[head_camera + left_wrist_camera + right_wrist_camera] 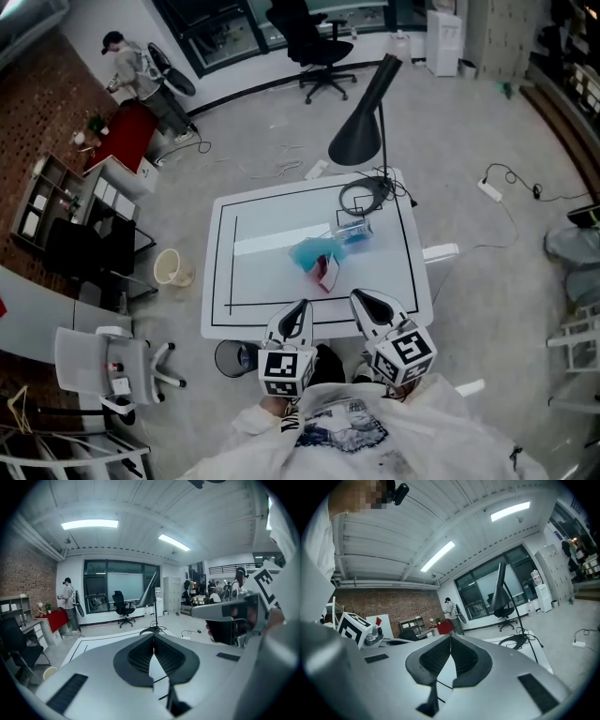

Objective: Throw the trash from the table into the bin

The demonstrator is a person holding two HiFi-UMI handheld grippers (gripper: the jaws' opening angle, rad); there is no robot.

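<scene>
On the table (253, 281), trash (323, 255) lies beyond left gripper (301, 306) and right gripper (360, 298), jaws closed

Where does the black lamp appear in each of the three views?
Head view: black lamp, upper centre, shade tilted.
Left gripper view: black lamp, at the centre.
Right gripper view: black lamp, right of centre.
Shared landmark: black office chair by the windows.

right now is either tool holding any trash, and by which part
Nothing is held. The left tool and right tool are both shut and empty; the blue plastic trash lies apart from them on the table.
</scene>
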